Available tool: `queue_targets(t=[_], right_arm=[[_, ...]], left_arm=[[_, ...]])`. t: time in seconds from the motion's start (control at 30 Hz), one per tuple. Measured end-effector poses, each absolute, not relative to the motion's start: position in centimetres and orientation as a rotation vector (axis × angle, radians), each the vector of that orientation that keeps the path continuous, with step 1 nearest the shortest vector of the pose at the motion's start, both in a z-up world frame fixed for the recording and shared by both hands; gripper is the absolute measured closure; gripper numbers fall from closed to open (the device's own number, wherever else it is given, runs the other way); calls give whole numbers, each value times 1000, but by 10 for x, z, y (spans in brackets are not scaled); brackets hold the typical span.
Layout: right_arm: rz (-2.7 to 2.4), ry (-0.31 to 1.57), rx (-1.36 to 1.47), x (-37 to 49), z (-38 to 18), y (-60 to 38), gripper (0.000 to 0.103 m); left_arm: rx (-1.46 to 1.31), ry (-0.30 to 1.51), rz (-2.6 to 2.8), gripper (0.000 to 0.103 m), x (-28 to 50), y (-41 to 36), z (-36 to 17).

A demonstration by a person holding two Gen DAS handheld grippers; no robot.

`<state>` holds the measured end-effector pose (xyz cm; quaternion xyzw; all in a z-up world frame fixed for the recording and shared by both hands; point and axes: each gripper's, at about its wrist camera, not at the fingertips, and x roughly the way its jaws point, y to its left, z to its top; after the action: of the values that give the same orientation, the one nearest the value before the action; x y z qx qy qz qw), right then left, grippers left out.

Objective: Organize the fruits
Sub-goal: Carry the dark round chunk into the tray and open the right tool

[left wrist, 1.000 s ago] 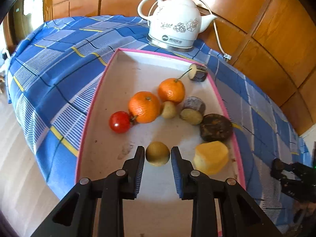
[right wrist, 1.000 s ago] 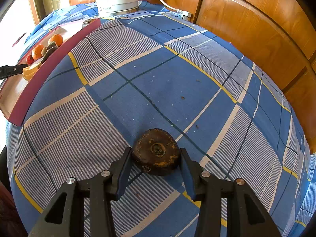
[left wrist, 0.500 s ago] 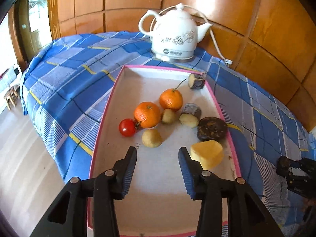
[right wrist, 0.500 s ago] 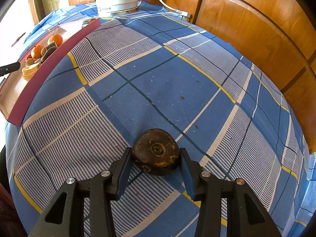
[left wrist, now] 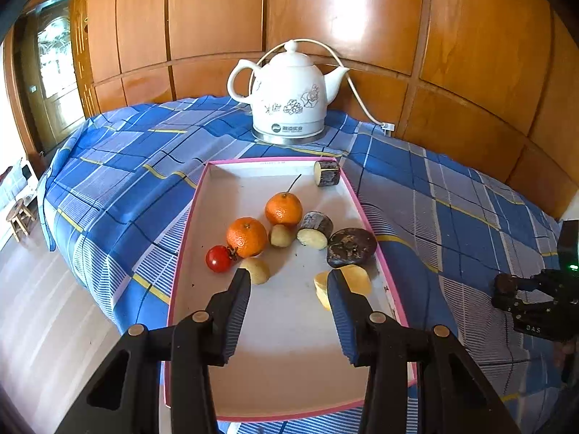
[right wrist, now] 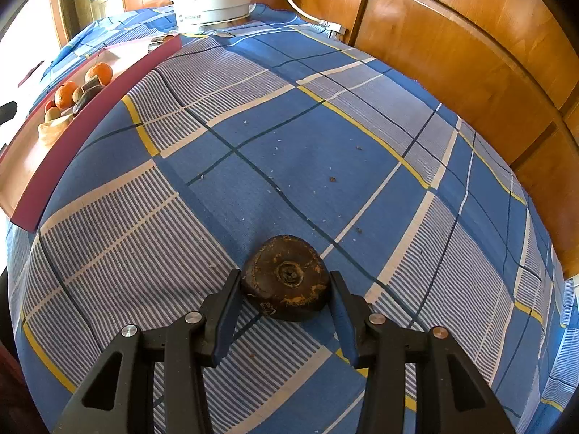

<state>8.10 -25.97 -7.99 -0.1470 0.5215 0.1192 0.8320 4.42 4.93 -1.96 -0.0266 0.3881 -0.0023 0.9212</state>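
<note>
Dark-brown round fruit (right wrist: 286,277) lies on the blue plaid tabletop (right wrist: 325,152), gripped between the right hand-held gripper (right wrist: 285,291) pads. Left hand-held gripper (left wrist: 288,289), just opened and empty, hovers over the pink-rimmed tray (left wrist: 286,343); yellowish fruit (left wrist: 257,270) just beyond its left fingertip.

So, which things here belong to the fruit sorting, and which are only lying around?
Belong to the job:
tray
oranges
tomato
dark fruit between the right gripper fingers
left gripper, open over the tray

Just lying about:
kettle
cord
tablecloth
</note>
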Motion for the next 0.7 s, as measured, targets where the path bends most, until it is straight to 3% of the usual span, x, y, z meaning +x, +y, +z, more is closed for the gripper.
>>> queue_targets(t=[0.7], right_arm=[[204,1104,-303,77,-64,-239,56]], left_arm=[[-116,794,-4,58,34,71,-23]])
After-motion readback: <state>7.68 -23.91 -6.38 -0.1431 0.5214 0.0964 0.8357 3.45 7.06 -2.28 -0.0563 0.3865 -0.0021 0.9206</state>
